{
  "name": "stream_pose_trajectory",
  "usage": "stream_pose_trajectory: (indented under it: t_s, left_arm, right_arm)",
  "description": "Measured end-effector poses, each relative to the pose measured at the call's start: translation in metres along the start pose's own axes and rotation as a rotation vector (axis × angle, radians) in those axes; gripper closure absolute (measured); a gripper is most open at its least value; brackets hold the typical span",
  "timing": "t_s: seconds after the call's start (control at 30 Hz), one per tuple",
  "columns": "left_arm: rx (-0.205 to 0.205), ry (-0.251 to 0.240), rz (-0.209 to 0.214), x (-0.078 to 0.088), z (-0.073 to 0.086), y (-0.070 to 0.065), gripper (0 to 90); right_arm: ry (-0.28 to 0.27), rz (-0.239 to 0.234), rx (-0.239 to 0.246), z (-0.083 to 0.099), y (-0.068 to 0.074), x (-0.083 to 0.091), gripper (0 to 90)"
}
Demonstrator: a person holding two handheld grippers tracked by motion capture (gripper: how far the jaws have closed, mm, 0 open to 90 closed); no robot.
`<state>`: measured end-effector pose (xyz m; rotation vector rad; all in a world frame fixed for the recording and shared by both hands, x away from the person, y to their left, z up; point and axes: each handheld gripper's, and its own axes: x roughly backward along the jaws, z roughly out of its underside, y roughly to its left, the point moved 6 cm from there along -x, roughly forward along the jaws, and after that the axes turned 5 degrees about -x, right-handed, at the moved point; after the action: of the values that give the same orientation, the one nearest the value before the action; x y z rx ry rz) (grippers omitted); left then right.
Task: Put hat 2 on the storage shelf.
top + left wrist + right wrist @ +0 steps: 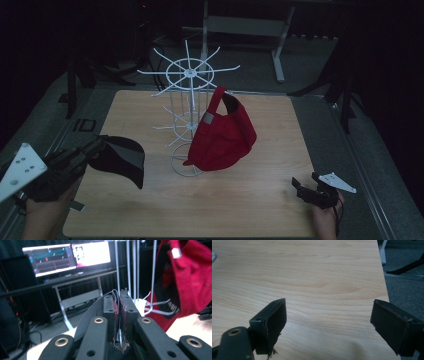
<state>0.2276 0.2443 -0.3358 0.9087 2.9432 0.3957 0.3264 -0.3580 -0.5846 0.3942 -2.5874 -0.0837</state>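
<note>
Two caps are in play: your left gripper [97, 146] has its fingers clamped on the black cap [122, 159], lower left of the high view. It is light and floppy, so grip the stiff strap edge. Your right gripper [329, 325] rests with fingers apart.
</note>
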Motion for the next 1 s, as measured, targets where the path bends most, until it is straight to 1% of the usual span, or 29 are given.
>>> stream_pose_trajectory:
  t_s: [0.07,0.17,0.2,0.23,0.3,0.33,0.37,0.4,0.47,0.5,0.57,0.7,0.77,0.8,0.87,0.9,1.0]
  left_arm:
    - [-0.018,-0.013,0.007,-0.004,-0.012,-0.002,85.3]
    - [-0.045,-0.04,0.035,-0.011,-0.035,-0.006,85.3]
    - [-0.052,-0.043,0.039,-0.011,-0.04,-0.006,85.3]
    - [-0.056,-0.058,0.045,-0.012,-0.048,-0.008,85.3]
    - [-0.054,-0.083,0.064,-0.012,-0.061,-0.008,85.3]
    - [-0.054,-0.091,0.067,-0.012,-0.065,-0.008,85.3]
    - [-0.05,-0.106,0.082,-0.012,-0.071,-0.009,85.3]
    - [-0.052,-0.12,0.085,-0.013,-0.078,-0.01,85.3]
    - [-0.075,-0.123,0.092,-0.016,-0.086,-0.013,85.3]
    - [-0.077,-0.127,0.099,-0.019,-0.091,-0.014,85.3]
    - [-0.086,-0.123,0.108,-0.025,-0.097,-0.015,85.3]
    - [-0.079,-0.124,0.14,-0.04,-0.106,-0.016,85.3]
    - [-0.087,-0.117,0.14,-0.048,-0.109,-0.016,85.2]
    - [-0.082,-0.118,0.154,-0.052,-0.111,-0.015,85.2]
    - [-0.072,-0.122,0.159,-0.058,-0.113,-0.013,85.2]
    - [-0.067,-0.123,0.168,-0.061,-0.114,-0.013,85.2]
    - [-0.067,-0.117,0.18,-0.07,-0.119,-0.013,85.2]
  right_arm:
    - [-0.001,-0.002,-0.002,0.0,0.0,0.0,13.4]
    - [-0.001,-0.001,-0.003,0.0,0.0,0.0,13.4]
    - [-0.002,0.0,-0.002,0.0,-0.001,0.0,13.4]
    - [-0.002,-0.001,-0.002,0.0,-0.001,0.0,13.4]
    - [0.0,0.0,-0.002,0.0,0.0,0.0,13.4]
    - [0.0,0.001,0.0,0.0,0.0,0.0,13.5]
    - [0.0,0.001,0.0,0.0,0.0,0.0,13.5]
    - [0.002,0.002,0.002,0.0,0.0,0.0,13.5]
    - [0.002,0.002,0.004,0.0,0.0,0.0,13.5]
    - [0.002,0.002,0.004,0.0,0.0,0.0,13.5]
    - [0.003,0.002,0.001,0.001,0.0,0.0,13.5]
    - [0.001,0.001,0.0,0.001,0.0,0.001,13.5]
    - [0.002,0.0,-0.003,0.001,-0.001,0.001,13.5]
    - [0.002,-0.001,-0.004,0.001,-0.001,0.001,13.5]
    - [0.003,-0.001,-0.004,0.001,-0.001,0.001,13.5]
    - [0.003,-0.001,-0.005,0.001,-0.001,0.001,13.5]
    - [0.005,-0.002,-0.007,0.001,-0.001,0.001,13.5]
